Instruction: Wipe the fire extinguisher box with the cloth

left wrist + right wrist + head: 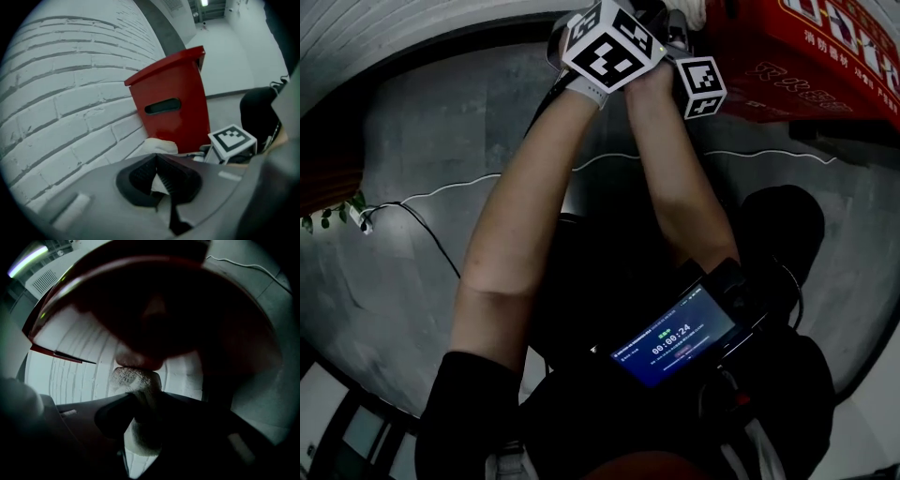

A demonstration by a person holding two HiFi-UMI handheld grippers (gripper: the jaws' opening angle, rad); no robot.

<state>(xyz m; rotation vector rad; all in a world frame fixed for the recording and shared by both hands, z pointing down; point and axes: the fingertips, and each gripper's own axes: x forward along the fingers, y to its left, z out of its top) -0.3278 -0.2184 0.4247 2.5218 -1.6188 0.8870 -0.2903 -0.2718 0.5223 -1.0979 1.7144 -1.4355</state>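
Head view: the bare left forearm (520, 206) and right forearm (680, 187) rise from the lower centre and converge at the top centre of the frame. The two marker cubes (609, 44) sit just beside each other there. Left gripper (157, 176): jaws closed together, pinching a fold of cloth (159, 146). Right gripper (140, 413): jaws clamped on the cloth, which bulges past their tips.

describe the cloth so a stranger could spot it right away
Against the white brick wall stands the red fire extinguisher box. At its lower edge is the cloth, pinched by the left gripper and right gripper: the only soft, whitish, bunched thing there.
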